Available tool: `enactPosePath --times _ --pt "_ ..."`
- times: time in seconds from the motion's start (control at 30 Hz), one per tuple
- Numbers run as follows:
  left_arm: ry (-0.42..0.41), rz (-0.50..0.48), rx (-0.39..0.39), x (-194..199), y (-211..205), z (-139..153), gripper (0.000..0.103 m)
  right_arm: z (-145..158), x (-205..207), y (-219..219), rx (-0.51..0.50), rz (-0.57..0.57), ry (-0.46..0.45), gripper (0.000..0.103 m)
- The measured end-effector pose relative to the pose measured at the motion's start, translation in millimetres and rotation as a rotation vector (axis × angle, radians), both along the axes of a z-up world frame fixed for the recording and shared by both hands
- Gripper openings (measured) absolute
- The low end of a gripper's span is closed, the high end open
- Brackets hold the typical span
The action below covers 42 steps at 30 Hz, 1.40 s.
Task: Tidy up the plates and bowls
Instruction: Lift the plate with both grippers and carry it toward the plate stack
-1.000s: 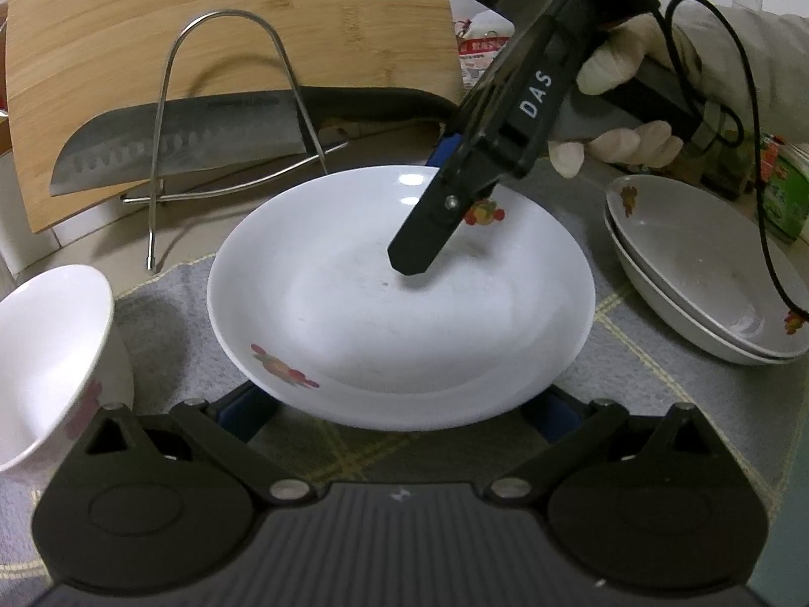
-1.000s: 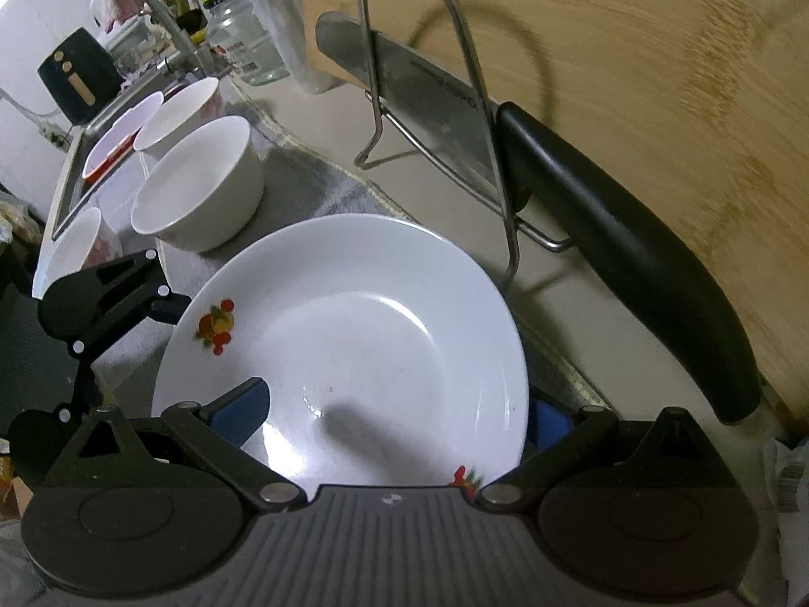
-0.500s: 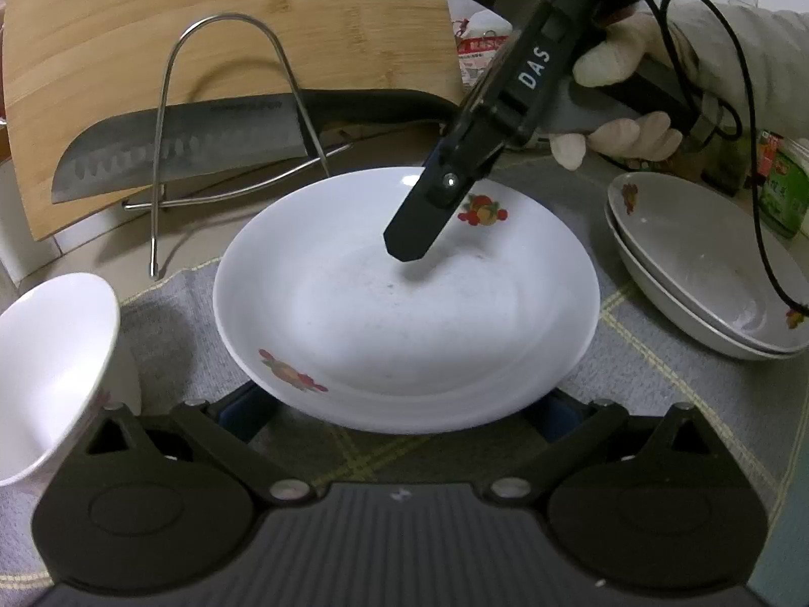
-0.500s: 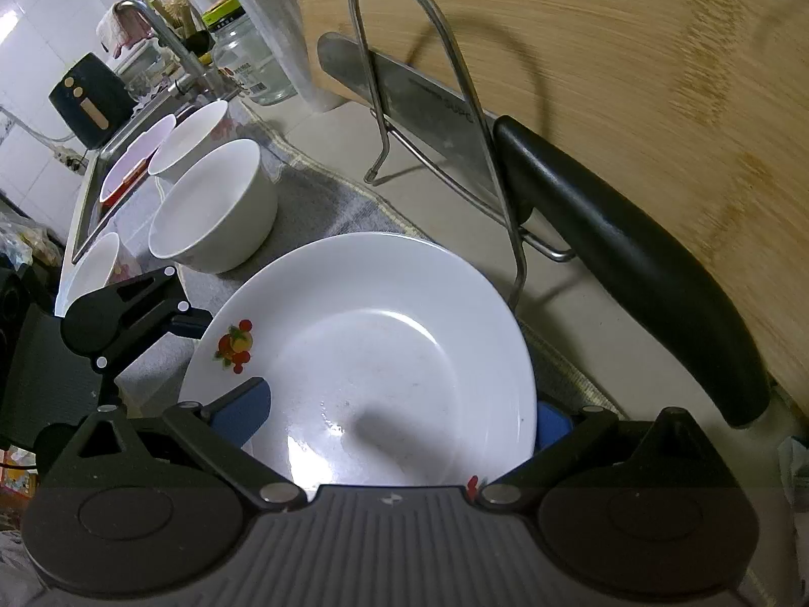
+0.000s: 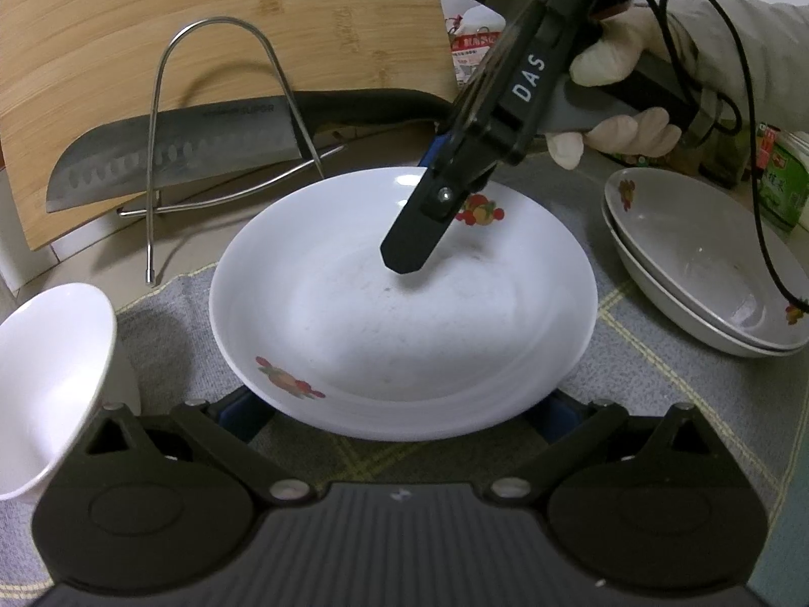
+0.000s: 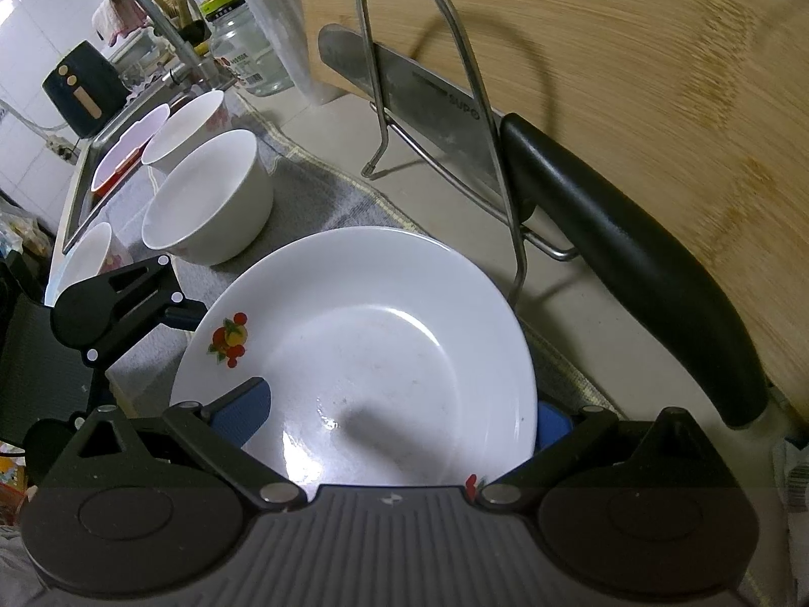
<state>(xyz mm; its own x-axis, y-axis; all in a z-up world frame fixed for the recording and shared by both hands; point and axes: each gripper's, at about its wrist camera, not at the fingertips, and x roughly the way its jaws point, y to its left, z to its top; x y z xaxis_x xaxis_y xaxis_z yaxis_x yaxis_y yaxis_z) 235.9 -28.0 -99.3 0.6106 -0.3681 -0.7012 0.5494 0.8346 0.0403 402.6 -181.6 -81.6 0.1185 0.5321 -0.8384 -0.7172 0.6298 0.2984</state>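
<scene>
A white deep plate (image 5: 404, 334) with fruit decals sits on a grey mat (image 5: 657, 384). My right gripper (image 5: 424, 202), held by a gloved hand, reaches in from the upper right. It is open and straddles the plate's far rim, with one finger hovering over the inside and the other behind the rim. In the right wrist view the plate (image 6: 384, 354) fills the gap of the right gripper (image 6: 397, 415). My left gripper (image 5: 399, 404) is open, its blue pads tucked under the plate's near rim. Two more plates (image 5: 708, 273) are stacked at the right.
A white bowl (image 5: 50, 379) stands at the left, and more bowls (image 6: 207, 202) stand toward the sink (image 6: 101, 162). Behind the plate a wire rack (image 5: 222, 116) holds a large knife (image 5: 177, 152) in front of a leaning bamboo cutting board (image 5: 202, 25). Packets stand at the far right.
Both cameras have drifted a little, so the plate and bowls sit slightly lower in each view. The plate has stayed on the mat. Neither gripper has closed or let go.
</scene>
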Motion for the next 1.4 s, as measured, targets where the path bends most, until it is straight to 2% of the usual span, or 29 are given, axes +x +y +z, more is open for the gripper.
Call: enactPosePath --times 1.4 --pt "0.011 0.023 0.003 -14.3 3.8 13.6 0.102 18.3 -18.7 7.7 0.014 0.024 -0.032 0.103"
